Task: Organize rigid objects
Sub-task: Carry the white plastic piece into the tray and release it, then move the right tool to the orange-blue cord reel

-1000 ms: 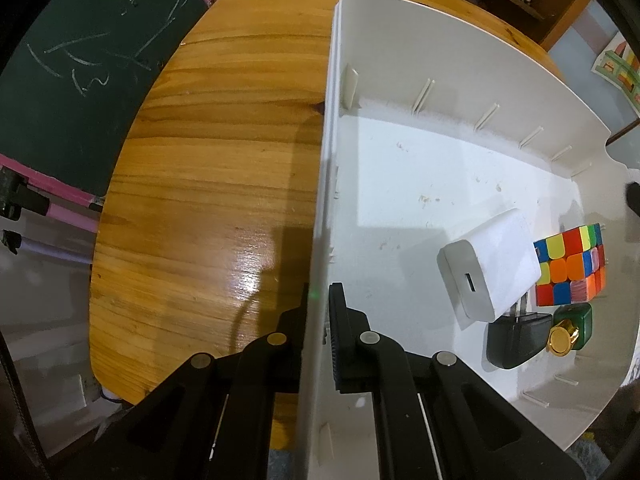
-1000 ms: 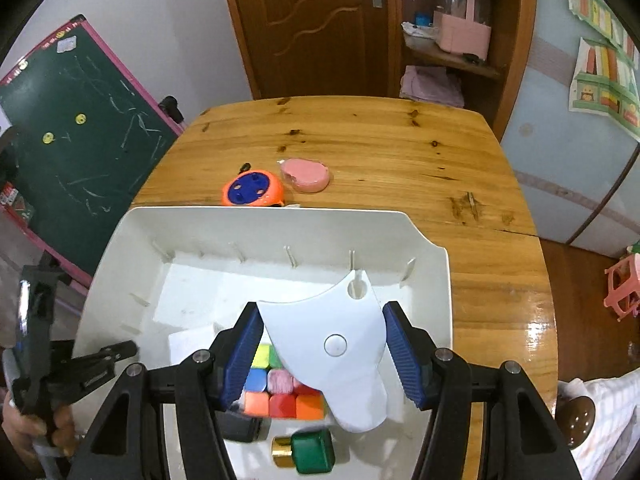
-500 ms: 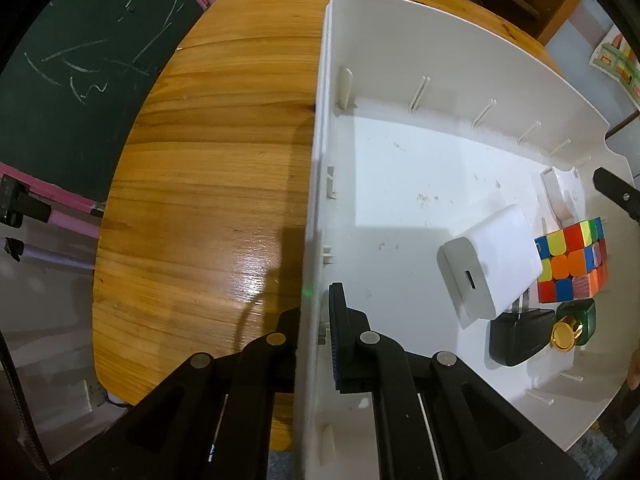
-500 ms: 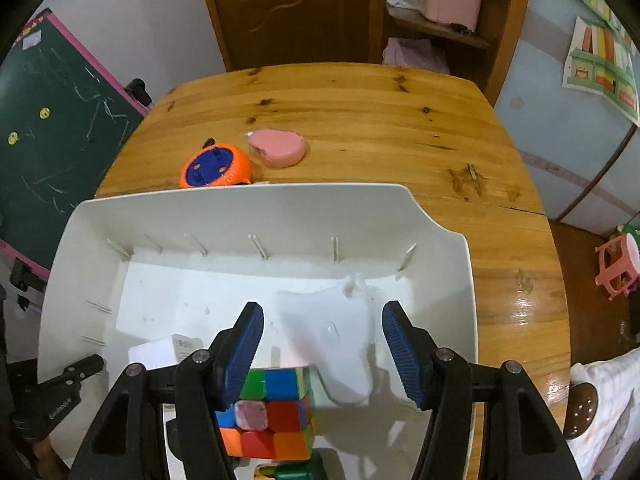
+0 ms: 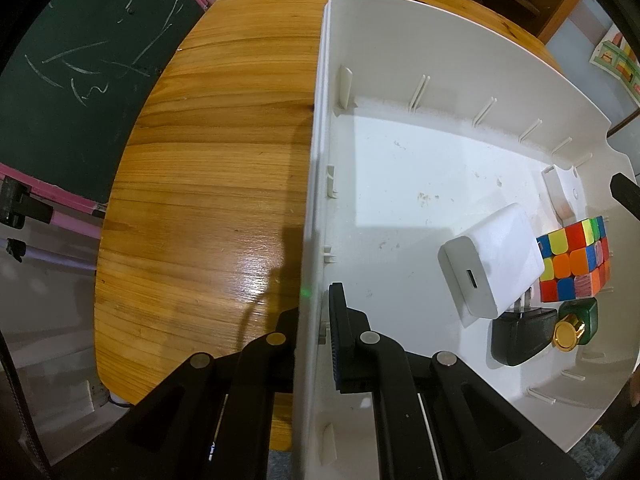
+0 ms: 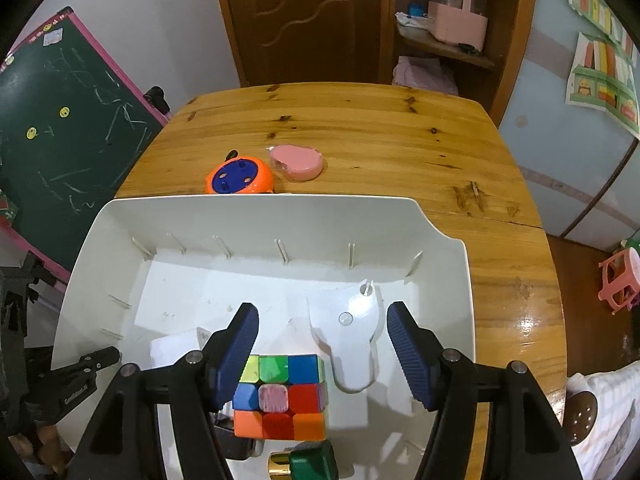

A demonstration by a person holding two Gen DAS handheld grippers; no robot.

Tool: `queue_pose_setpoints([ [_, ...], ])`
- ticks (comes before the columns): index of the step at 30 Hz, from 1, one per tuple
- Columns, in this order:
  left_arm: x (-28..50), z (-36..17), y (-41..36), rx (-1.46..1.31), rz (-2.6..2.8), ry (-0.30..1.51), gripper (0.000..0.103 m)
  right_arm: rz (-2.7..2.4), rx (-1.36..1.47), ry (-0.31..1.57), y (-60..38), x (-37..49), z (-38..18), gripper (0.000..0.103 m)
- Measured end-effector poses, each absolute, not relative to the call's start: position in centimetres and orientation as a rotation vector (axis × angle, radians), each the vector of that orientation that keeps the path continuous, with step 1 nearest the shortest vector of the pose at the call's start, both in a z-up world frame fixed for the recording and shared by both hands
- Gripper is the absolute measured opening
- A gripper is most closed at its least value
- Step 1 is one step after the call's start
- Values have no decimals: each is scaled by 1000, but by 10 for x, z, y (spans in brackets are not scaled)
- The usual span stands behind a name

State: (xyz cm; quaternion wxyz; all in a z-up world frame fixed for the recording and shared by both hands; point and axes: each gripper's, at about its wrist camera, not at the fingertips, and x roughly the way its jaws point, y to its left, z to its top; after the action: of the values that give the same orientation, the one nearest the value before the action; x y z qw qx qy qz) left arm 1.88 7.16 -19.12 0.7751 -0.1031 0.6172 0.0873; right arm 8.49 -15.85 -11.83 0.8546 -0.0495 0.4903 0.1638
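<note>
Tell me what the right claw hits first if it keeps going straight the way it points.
Probably the white plastic piece lying in the bin: it sits between the open fingers of the right claw, which have just been opening and do not touch it. The cube lies nearer the left finger. Depth is unclear.

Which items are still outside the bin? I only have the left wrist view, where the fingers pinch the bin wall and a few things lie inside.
Observer: Two. An orange and blue round case and a pink round piece sit on the table just beyond the far wall of the bin.
Reviewer: Is the other gripper holding anything?
Observer: No. The right gripper is open and its fingers have just been spreading. The white plastic piece lies on the bin floor between them, and neither finger presses on it.
</note>
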Motion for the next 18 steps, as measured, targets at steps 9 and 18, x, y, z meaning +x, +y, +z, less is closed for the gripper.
queue_pose_setpoints([
  [9,19,-190,71,-223,190,1336,7,355,-108,1022,-158,79,-116,68],
  [18,17,-191,71,-218,189,1336,7,383,-118,1026,-151,78,-115,68],
])
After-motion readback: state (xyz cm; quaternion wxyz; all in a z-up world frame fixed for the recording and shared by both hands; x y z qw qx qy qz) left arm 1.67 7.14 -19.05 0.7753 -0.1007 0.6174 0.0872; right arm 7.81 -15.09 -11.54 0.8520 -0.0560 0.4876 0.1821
